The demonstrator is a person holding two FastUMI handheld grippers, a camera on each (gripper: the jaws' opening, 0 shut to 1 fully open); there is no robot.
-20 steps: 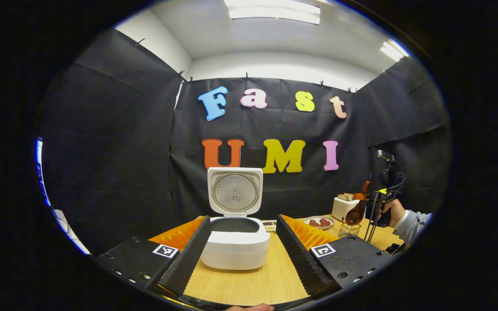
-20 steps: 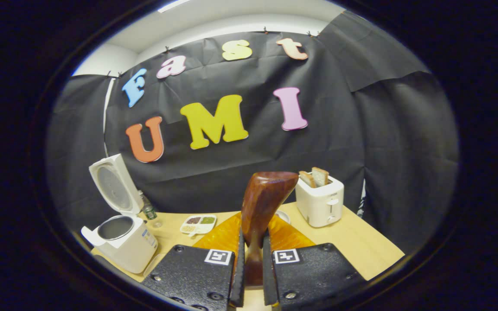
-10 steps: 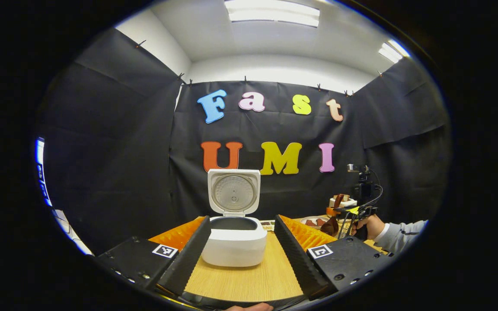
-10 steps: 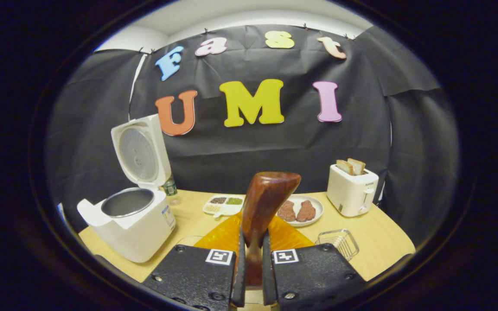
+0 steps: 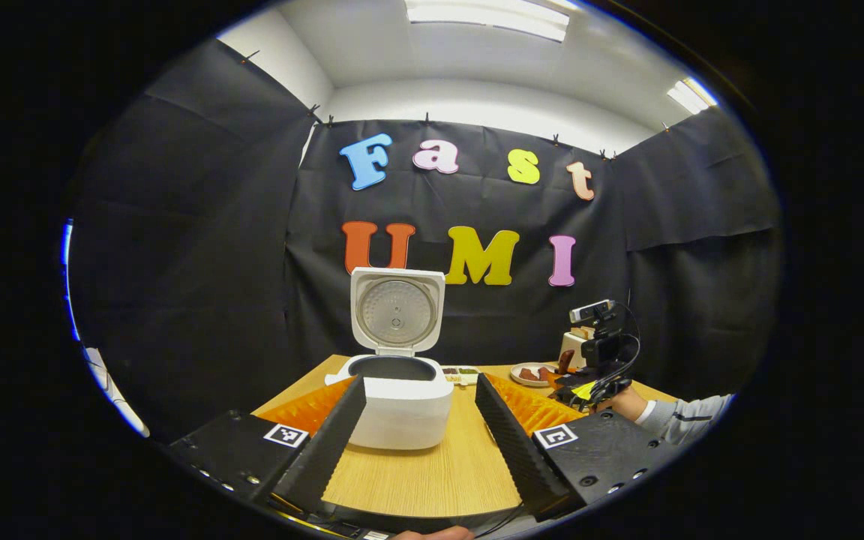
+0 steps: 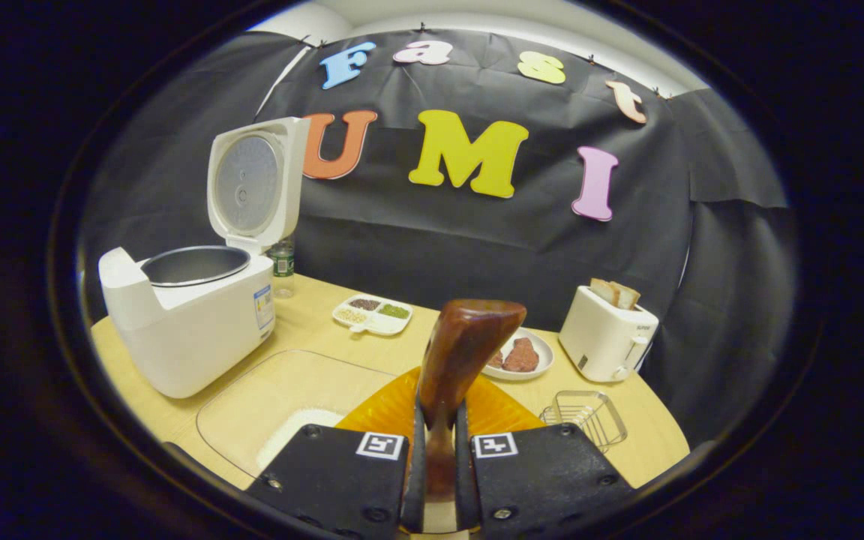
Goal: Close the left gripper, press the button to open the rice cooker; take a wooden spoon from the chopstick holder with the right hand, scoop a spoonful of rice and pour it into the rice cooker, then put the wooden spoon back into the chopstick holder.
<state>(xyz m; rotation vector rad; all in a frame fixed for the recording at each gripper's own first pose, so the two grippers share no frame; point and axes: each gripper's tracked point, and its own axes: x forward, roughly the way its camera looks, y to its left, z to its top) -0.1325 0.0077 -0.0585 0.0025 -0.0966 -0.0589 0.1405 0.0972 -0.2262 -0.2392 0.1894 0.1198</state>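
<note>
Right claw (image 6: 436, 450): gripping the wooden spoon (image 6: 456, 358) upright.
Rice (image 6: 289, 439): lying just left-below, in the glass dish (image 6: 267, 390).
Left claw (image 5: 417, 442): gaping wide.

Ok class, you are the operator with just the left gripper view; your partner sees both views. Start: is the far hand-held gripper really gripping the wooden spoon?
Observer: Yes. The right hand-held gripper is shut on the handle of the wooden spoon, with the bowl pointing up.
Operator: Where is the rice to scoop?
Observer: In a clear glass dish beside the rice cooker. The rice lies at the dish's near end, just left of that gripper.
Operator: And the chopstick holder?
Observer: The wire chopstick holder stands on the table, right of the gripper and in front of the toaster. Nothing stands in it.
</note>
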